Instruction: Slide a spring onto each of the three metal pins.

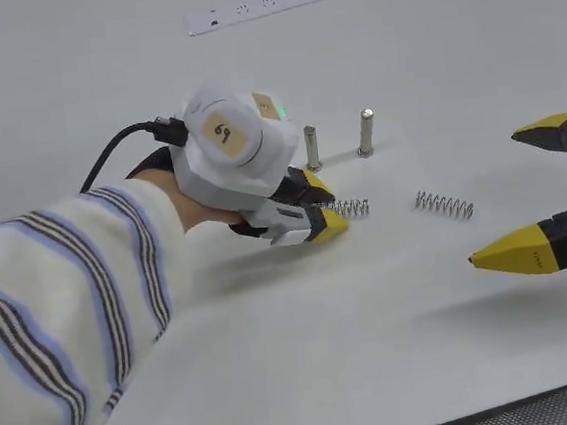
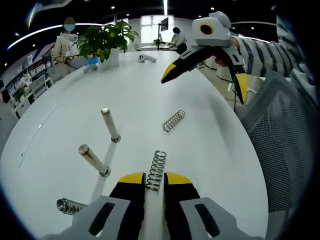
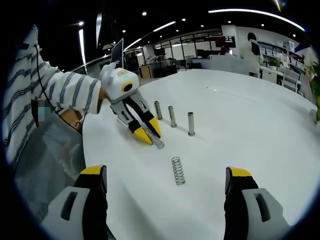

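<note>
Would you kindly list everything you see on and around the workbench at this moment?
Metal pins: three, silver, upright in a row on the table; the end one nearest the left hand-held gripper carries a spring.
Springs: three, silver: fitted spring on that end pin, gripped spring between the left jaws, loose spring lying on the table.
Power strip: one, white, far side of the table.
Potted plant: one, green, far end of the table.
Table: one, white.
Left hand-held gripper: one, white with yellow tips, closed on the gripped spring.
Right hand-held gripper: one, yellow-tipped, open, near the loose spring.
Sleeve: one, striped, on the left arm.
</note>
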The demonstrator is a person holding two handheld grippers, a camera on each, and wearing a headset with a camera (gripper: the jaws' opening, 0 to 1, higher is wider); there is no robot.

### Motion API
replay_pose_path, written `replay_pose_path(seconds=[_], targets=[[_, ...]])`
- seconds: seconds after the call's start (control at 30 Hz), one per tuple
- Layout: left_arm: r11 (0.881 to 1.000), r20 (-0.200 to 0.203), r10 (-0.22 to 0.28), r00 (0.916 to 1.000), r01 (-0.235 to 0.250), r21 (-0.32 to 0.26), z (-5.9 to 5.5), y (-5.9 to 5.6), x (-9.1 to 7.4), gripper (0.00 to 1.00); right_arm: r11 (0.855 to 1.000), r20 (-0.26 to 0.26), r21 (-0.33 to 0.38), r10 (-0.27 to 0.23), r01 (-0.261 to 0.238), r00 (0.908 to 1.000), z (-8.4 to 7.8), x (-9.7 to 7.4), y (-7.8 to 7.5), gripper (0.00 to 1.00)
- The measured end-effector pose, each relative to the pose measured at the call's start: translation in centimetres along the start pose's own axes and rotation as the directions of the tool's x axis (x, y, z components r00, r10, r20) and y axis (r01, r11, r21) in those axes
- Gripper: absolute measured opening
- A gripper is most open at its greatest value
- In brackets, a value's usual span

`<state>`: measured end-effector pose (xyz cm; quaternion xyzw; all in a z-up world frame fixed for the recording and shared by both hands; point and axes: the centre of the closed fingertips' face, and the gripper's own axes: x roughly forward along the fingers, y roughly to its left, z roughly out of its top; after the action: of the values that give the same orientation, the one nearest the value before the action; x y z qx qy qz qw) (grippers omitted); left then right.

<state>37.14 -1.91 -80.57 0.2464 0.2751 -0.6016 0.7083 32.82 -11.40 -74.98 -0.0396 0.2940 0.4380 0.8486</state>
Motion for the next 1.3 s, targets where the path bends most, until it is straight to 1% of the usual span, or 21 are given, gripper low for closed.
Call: replay_pose_path(seconds=[0.03,0.07,0.23,0.33,0.4,0.5,0.57,0.67,0.7,0.73,0.8,0.83,0.87,0.9,1.0,1.2,1.3], targets=[[1.0,0.011,-0.003,0.9999,0.003,0.016,0.1,-0.2,0.0,0.03,1.0,-0.002,-0.002,0.002,-0.002,1.0,0.0,0.0,0.1,0.97],[1.0,0.001,0.001,1.0,-0.001,0.008,-0.2,-0.3,-0.2,0.02,1.0,-0.002,-0.003,0.003,-0.003,1.0,0.0,0.1,0.1,0.97],[1.0,0.011,0.025,0.9996,-0.025,-0.006,-0.3,-0.2,-0.3,0.02,1.0,-0.005,-0.016,0.007,-0.007,1.0,0.2,0.2,0.2,0.97],[0.999,-0.004,0.049,0.9988,-0.049,-0.023,-0.4,-0.2,-0.5,0.02,1.0,-0.012,-0.019,0.003,-0.003,0.9999,0.1,0.1,0.1,0.96],[0.997,-0.011,0.069,0.9976,-0.069,-0.035,-0.4,-0.1,-0.5,0.02,1.0,-0.002,-0.017,0.006,-0.006,1.0,0.2,0.1,0.2,0.96],[0.995,-0.008,0.076,0.9971,-0.076,-0.058,-0.5,-0.2,-0.6,0.02,1.0,0.006,-0.016,0.006,-0.006,1.0,0.4,0.0,0.2,0.96],[0.994,-0.009,0.082,0.9966,-0.082,-0.074,-0.5,-0.2,-0.6,0.02,1.0,-0.001,-0.02,0.008,-0.008,1.0,0.3,-0.1,0.2,0.95],[0.995,-0.02,0.081,0.9965,-0.082,-0.059,-0.4,-0.3,-0.6,0.02,1.0,-0.007,-0.024,0.007,-0.007,0.9999,0.2,-0.1,0.0,0.95],[0.995,-0.026,0.081,0.9964,-0.082,-0.061,-0.5,-0.3,-0.7,0.02,1.0,-0.008,-0.023,0.008,-0.009,0.9999,0.2,-0.2,0.0,0.95],[0.994,-0.033,0.08,0.9962,-0.083,-0.07,-0.5,-0.4,-0.7,0.02,1.0,-0.007,-0.024,0.009,-0.009,0.9999,0.3,-0.2,0.0,0.95],[0.987,-0.037,0.094,0.9949,-0.098,-0.125,-0.5,-0.1,-0.7,0.02,1.0,-0.005,-0.028,0.013,-0.013,0.9999,0.4,-0.2,0.0,0.95],[0.987,-0.036,0.1,0.9943,-0.104,-0.122,-0.6,0.0,-0.8,0.02,0.999,-0.006,-0.029,0.016,-0.016,0.9999,0.4,-0.2,0.1,0.94],[0.987,-0.038,0.102,0.9941,-0.106,-0.122,-0.6,0.4,-0.7,0.02,0.999,-0.006,-0.032,0.018,-0.018,0.9998,0.4,-0.3,0.1,0.94],[0.986,-0.038,0.101,0.9942,-0.105,-0.129,-0.7,0.5,-0.7,0.02,0.999,-0.007,-0.036,0.02,-0.021,0.9998,0.4,-0.3,0.1,0.94],[0.986,-0.036,0.101,0.9942,-0.105,-0.131,-0.6,0.2,-0.8,0.02,0.999,-0.014,-0.042,0.023,-0.024,0.9996,0.3,-0.2,0.1,0.94],[0.983,-0.043,0.114,0.9926,-0.119,-0.137,-0.7,0.1,-1.1,0.02,0.999,-0.008,-0.046,0.026,-0.027,0.9996,0.5,-0.2,0.3,0.94],[0.983,-0.033,0.113,0.993,-0.117,-0.141,-0.5,-0.1,-1.5,0.02,0.999,-0.009,-0.046,0.022,-0.022,0.9997,0.5,-0.2,0.2,0.94]])
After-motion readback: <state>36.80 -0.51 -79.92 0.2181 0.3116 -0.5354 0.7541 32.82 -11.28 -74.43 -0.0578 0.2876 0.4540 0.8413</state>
